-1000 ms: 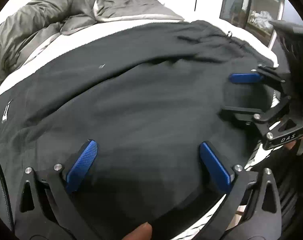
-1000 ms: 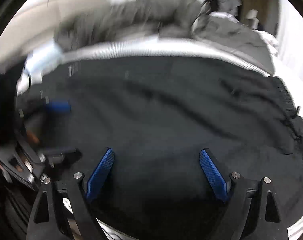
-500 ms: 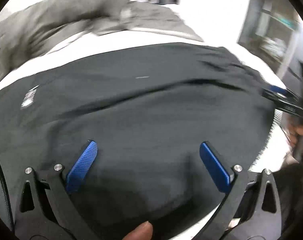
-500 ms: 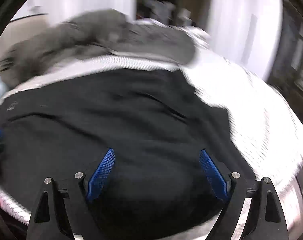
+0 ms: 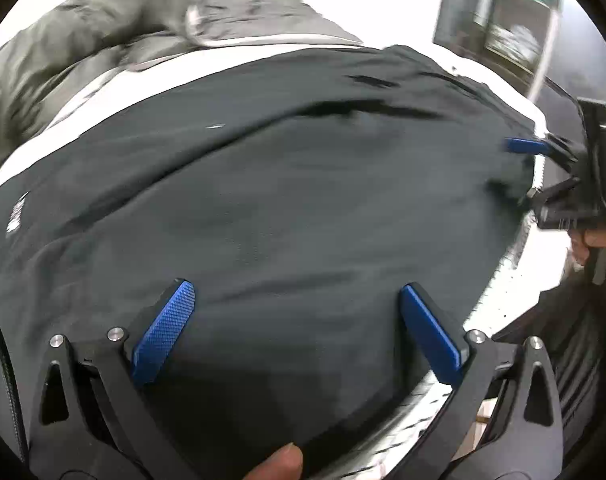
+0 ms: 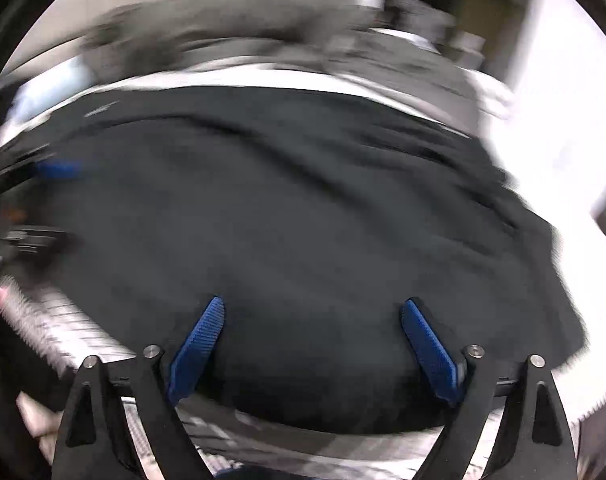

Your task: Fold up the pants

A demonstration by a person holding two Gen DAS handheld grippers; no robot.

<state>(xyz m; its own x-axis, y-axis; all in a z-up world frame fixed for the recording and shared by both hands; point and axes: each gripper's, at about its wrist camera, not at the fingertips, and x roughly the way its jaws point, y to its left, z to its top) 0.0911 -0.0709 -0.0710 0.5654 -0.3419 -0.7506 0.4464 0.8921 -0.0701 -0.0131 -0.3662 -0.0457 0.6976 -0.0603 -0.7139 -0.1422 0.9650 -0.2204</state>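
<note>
Jaws of the left gripper [image 5: 299, 332] stand wide apart, with only dark cloth between the blue pads and nothing clamped. Jaws of the right gripper [image 6: 313, 344] are wide apart as well, above the same cloth, near its front edge. The black pants [image 5: 287, 200] lie spread flat over the white bed [image 5: 499, 300], covering most of it; a small white label shows near their left end. In the left wrist view the right gripper appears at the right edge of the pants, one blue pad over the fabric. A grey blanket [image 5: 75, 40] is bunched at the far side of the bed. The right wrist view is blurred.
</note>
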